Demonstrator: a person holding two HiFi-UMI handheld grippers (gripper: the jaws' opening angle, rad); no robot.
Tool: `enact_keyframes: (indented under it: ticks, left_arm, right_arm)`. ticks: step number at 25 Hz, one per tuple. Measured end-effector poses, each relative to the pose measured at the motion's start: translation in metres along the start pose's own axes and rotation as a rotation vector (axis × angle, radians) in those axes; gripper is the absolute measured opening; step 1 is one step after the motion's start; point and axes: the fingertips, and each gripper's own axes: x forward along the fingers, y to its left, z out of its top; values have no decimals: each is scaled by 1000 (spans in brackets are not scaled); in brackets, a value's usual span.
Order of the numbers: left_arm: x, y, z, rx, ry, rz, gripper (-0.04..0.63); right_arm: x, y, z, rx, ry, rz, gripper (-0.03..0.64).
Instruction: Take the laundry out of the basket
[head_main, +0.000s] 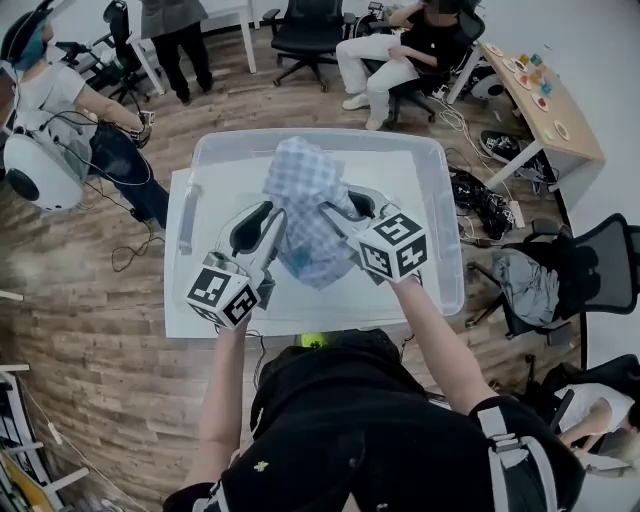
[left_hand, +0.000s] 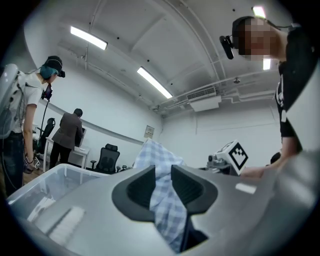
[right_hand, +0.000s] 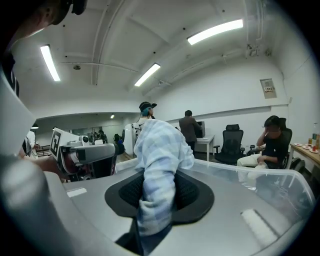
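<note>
I have the blue-and-white checked cloth (head_main: 305, 200) bunched and crumpled, lifted above the clear plastic basket (head_main: 447, 250). My left gripper (head_main: 272, 228) is clamped narrowly on its left side and my right gripper (head_main: 342, 215) on its right. A loose tail hangs toward me.

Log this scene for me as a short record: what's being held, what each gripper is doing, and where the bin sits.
item: checked cloth, held up over the clear bin
left gripper: jaws closed on the checked cloth
right gripper: jaws closed on the checked cloth
support: clear bin stands on a white table
</note>
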Motion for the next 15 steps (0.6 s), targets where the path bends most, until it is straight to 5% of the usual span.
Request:
enact_keyframes:
  ticks: [15]
  left_arm:
    - [-15,-3,1,8,20,12,100]
  right_arm:
    - [-36,25,43,32,-149,-4,123]
